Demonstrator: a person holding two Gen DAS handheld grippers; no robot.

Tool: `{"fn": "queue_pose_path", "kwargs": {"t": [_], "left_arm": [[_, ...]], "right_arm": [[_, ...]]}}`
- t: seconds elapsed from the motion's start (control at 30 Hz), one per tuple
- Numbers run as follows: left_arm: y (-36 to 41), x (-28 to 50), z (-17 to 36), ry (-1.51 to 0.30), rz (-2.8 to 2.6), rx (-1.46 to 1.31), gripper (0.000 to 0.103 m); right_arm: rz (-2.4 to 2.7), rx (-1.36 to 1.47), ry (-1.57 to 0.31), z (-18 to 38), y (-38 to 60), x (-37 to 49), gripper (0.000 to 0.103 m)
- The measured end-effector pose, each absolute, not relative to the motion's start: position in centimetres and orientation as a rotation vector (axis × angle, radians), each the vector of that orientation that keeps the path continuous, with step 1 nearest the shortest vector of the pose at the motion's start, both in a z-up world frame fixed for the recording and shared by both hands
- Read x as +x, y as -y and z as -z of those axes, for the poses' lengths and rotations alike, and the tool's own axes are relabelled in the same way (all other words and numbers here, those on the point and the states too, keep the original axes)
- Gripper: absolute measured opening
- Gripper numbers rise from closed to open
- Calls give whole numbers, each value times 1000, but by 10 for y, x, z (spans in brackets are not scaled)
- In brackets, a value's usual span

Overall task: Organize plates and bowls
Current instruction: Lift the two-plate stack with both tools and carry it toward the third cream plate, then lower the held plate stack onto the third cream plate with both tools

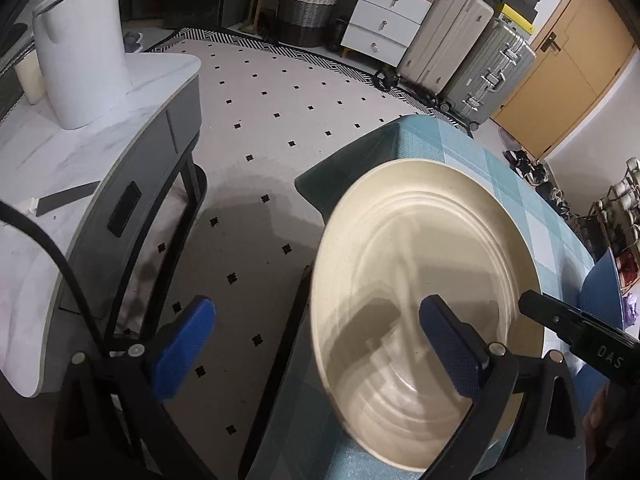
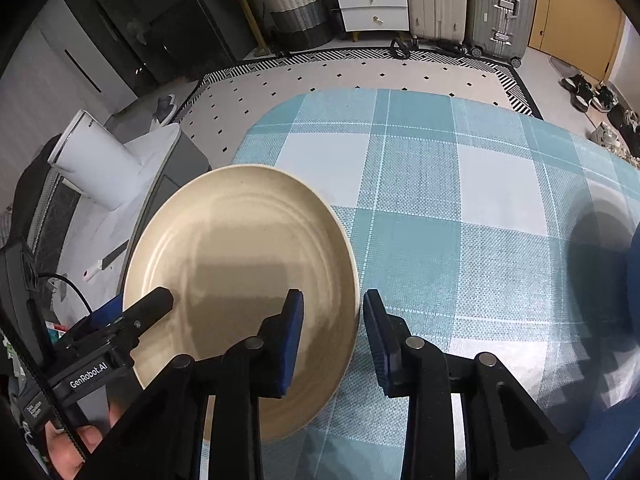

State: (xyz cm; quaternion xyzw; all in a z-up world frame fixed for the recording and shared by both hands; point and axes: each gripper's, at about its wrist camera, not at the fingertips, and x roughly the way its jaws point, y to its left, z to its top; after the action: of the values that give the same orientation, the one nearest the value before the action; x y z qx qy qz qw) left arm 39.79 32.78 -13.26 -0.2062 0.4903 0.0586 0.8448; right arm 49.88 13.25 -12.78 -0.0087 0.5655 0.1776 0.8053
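A cream plate (image 1: 424,280) with concentric ridges lies at the left end of the table (image 2: 440,200), which has a blue checked cloth; it also shows in the right wrist view (image 2: 240,264). My left gripper (image 1: 316,344) is open, its jaws straddling the plate's left rim, one finger over the floor, one over the plate. My right gripper (image 2: 332,340) is open, its jaws astride the plate's right rim. The plate rests on the cloth. A dark blue bowl (image 1: 604,292) sits at the table's right edge, and also shows in the right wrist view (image 2: 634,272).
A white marble side table (image 1: 72,168) with a white kettle (image 1: 80,52) stands left of the table, with tiled floor between. Suitcases (image 1: 468,48), a drawer unit (image 1: 388,16) and a basket (image 1: 308,8) line the far wall. Shoes (image 2: 600,96) lie at the right.
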Motion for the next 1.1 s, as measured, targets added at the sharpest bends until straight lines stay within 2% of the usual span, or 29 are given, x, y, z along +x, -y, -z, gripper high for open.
{"fn": "queue_pose_path", "kwargs": {"t": [0.27, 0.33, 0.4, 0.57, 0.63, 0.7, 1.1], "left_arm": [[-325, 403, 133, -1036, -111, -422, 99], [-324, 405, 135, -1051, -117, -415, 90], [-323, 406, 136, -1058, -118, -412, 88], [-324, 406, 137, -1051, -82, -456, 68], [-322, 406, 134, -1049, -54, -473, 52], [-319, 406, 132, -1053, -44, -472, 42], [-313, 400, 126, -1079, -38, -485, 37]], "right_arm": [[-374, -20, -1225, 138, -133, 500, 20], [-373, -12, -1225, 141, -131, 500, 17], [-377, -14, -1220, 141, -132, 499, 16], [-372, -10, -1219, 141, -131, 497, 15], [-369, -6, -1216, 140, -131, 497, 14], [-371, -2, -1215, 139, -130, 496, 14], [-354, 37, -1206, 132, -118, 495, 11]]}}
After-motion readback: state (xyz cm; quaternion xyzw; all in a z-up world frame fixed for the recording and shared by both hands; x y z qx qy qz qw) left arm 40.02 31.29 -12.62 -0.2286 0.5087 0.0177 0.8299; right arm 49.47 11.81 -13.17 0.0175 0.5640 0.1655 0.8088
